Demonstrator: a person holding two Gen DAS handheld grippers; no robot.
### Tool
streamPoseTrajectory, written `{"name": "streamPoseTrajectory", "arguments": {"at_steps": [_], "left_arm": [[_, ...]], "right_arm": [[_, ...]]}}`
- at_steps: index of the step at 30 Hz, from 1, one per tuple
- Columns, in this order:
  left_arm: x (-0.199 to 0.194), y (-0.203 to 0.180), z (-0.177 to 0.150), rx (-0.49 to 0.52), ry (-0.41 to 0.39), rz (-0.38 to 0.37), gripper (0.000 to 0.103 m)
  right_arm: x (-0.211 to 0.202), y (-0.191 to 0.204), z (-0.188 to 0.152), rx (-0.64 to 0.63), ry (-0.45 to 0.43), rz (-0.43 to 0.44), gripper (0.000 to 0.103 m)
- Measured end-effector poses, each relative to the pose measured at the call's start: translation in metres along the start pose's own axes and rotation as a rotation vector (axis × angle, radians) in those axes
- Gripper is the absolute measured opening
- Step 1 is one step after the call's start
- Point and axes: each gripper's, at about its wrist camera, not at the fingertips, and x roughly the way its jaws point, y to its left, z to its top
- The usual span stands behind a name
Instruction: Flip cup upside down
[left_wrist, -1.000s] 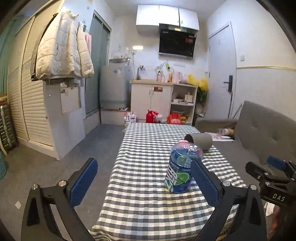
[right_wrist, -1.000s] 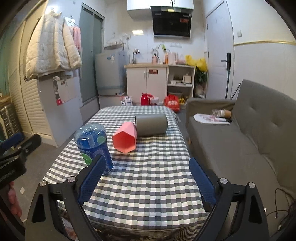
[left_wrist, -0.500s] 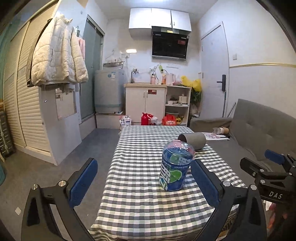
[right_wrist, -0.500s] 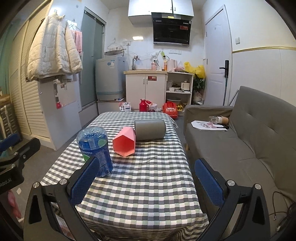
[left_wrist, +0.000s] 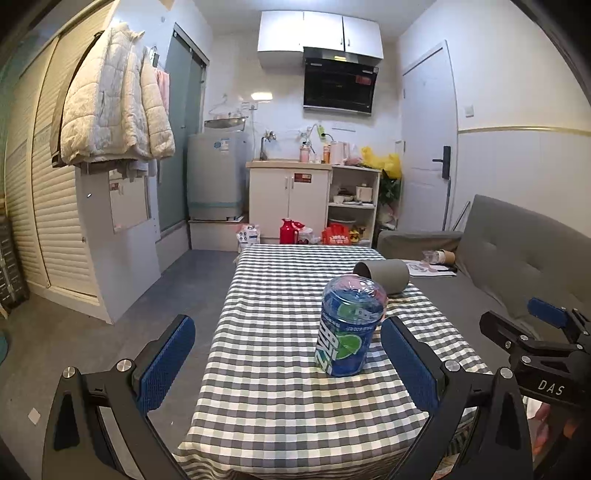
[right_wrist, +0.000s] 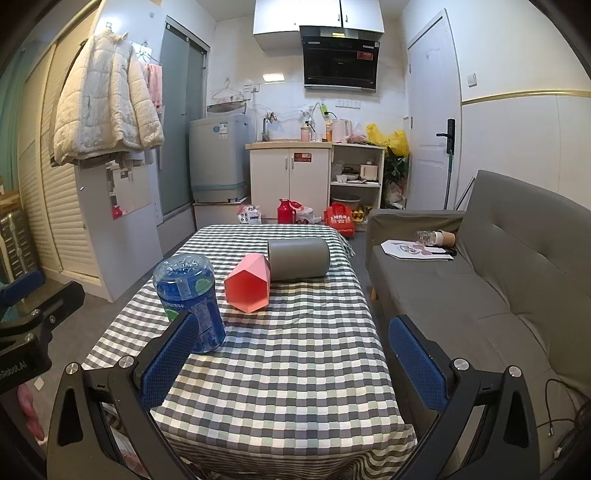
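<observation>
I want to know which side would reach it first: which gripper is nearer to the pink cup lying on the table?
Right, probably. The right gripper faces the pink cup directly; for the left gripper, the blue cup stands between and hides it.

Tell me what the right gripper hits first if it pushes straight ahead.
Probably the pink hexagonal cup lying on its side on the checked tablecloth, roughly centred ahead of the open right gripper; depth is unclear.

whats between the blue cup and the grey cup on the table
The pink hexagonal cup, lying on its side between the blue cup and grey cup. The right wrist view shows it; in the left it is hidden.
</observation>
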Motion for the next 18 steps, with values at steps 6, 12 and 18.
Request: {"name": "streamPoseTrajectory", "arguments": {"at_steps": [6,12,18], "left_arm": [[-0.0009,0.0001,0.0001,0.007,-0.002,-0.001,0.103],[0.0014,0.0012,0.0004,-0.005,0.017,0.023,0.103],[0.0011,0.0023,0.0005,-0.012,0.022,0.039,0.103]], "right_arm": [[0.0008,0.0000,0.0000,-0.001,0.005,-0.001,0.103],[0.0020,0.0004,-0.0003,-0.002,0.008,-0.002,0.103],[0.0033,0.0014,-0.0001,-0.002,0.010,-0.003,0.103]]}}
